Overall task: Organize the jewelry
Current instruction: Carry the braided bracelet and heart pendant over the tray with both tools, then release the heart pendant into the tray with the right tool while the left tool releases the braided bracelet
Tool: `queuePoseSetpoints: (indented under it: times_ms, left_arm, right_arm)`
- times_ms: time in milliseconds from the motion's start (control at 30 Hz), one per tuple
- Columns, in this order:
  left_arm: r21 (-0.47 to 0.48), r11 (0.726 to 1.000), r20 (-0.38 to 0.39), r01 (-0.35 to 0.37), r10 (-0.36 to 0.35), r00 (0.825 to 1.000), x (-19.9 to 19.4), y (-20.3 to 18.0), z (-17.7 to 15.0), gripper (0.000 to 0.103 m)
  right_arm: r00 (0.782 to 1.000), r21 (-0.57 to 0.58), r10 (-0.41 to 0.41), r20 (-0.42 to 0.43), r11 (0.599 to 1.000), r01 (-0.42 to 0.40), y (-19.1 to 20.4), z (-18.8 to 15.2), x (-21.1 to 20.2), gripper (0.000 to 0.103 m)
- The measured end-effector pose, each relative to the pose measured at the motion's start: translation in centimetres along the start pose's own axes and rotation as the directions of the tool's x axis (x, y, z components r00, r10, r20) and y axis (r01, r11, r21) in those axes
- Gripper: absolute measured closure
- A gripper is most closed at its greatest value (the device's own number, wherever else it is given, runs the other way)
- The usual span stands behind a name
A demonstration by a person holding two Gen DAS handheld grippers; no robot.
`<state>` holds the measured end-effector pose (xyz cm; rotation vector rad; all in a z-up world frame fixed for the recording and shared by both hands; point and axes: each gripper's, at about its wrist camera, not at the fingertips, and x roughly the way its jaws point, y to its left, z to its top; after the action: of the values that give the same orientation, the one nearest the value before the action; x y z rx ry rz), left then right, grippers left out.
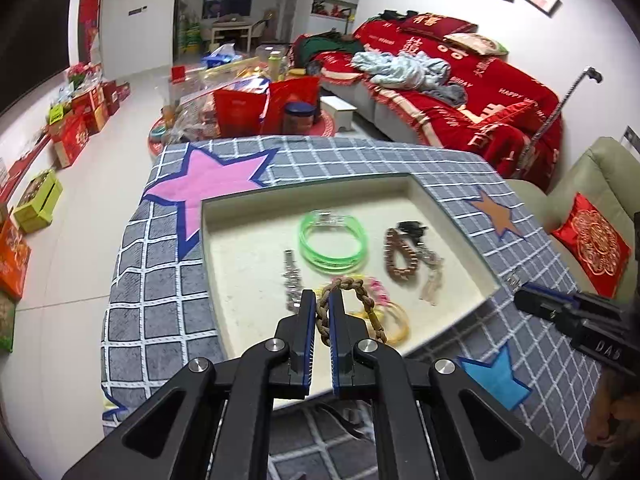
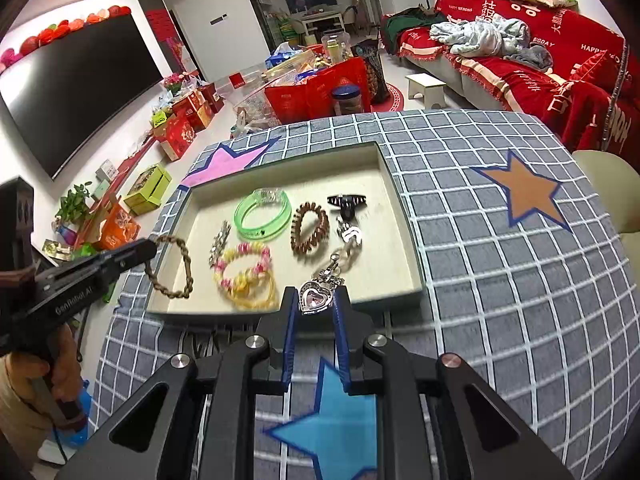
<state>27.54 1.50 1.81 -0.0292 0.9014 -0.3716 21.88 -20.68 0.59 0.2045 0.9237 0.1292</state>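
Jewelry is gathered in a shallow cream tray (image 2: pixel 404 240) set on a counter (image 2: pixel 500 280) covered by a grey checked cloth with coloured stars. A braided brown bracelet (image 1: pixel 352 284) is clamped in the closed left gripper (image 1: pixel 321 312) and hangs above the tray's near edge; a heart pendant (image 2: pixel 316 299) on a chunky chain (image 2: pixel 348 256) is pinched by the closed right gripper (image 2: pixel 316 304), with the chain trailing back onto the tray floor.

The step in hand is judged to be lifting both pieces clear. It would be done best slowly, so that the chain is drawn free without snagging the coiled brown hair tie (image 2: pixel 310 232) or the yellow and pink bead bracelets (image 2: pixel 244 272) lying close by. The green bangle (image 2: pixel 262 214) and black claw clip (image 2: pixel 347 202) are better left undisturbed.

Beyond the counter, a red-draped sofa (image 1: pixel 460 92), stacked gift boxes (image 2: pixel 180 128) on a pale floor and a large dark screen (image 2: pixel 76 96) can be seen.
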Motion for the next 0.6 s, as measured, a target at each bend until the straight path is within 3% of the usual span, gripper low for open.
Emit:
queuePoseSetpoints:
  times_ms: [600]
  left_arm:
    - [0.006,0.998,-0.099,-0.061,0.061,0.993,5.7,1.3,-0.9,0.08]
  right_arm:
    - [0.993,-0.023,0.002,-0.12,1.0,-0.005,0.8,1.5,7.9,0.084]
